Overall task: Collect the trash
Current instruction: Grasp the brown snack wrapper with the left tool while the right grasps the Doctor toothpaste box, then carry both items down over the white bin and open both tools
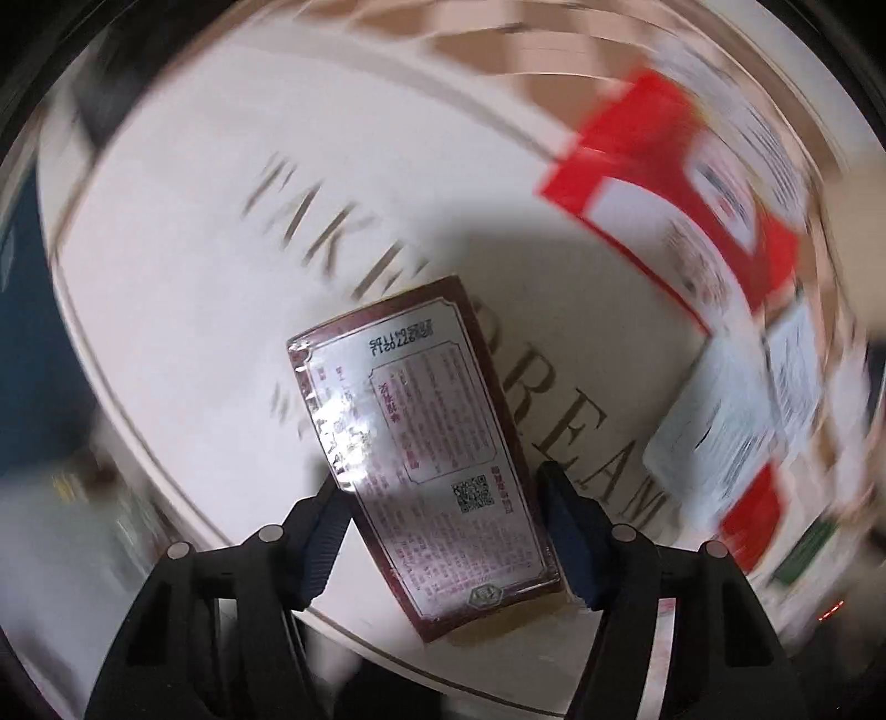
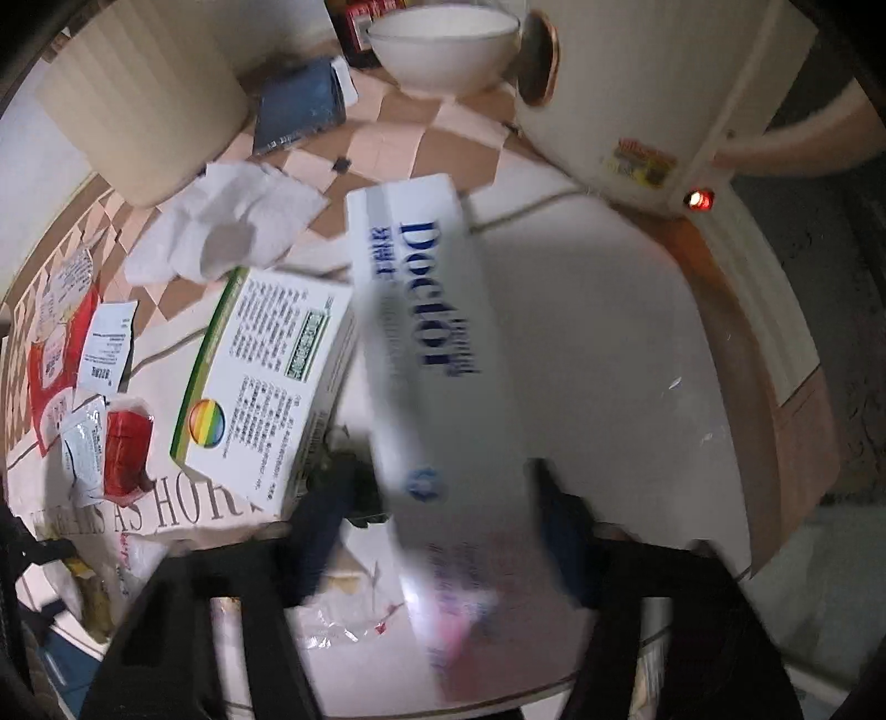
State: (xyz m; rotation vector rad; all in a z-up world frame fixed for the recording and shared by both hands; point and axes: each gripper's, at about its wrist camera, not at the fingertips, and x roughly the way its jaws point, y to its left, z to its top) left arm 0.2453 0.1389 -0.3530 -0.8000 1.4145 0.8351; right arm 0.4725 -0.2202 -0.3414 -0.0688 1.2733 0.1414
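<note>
In the left wrist view, a flat maroon-edged packet with small print and a QR code sits between the fingers of my left gripper. Both dark pads press its long sides, and it stays sharp while everything behind is smeared. In the right wrist view, a long white box marked "Doctor" in blue runs between the fingers of my right gripper. The box and fingers are blurred. The right pad is at the box's edge, but whether the left pad touches it is unclear.
The white round table has gold lettering. On it lie a white and green medicine box, crumpled tissue, red and white sachets, a white bowl, a blue pack and a cream appliance. Red cartons lie far right.
</note>
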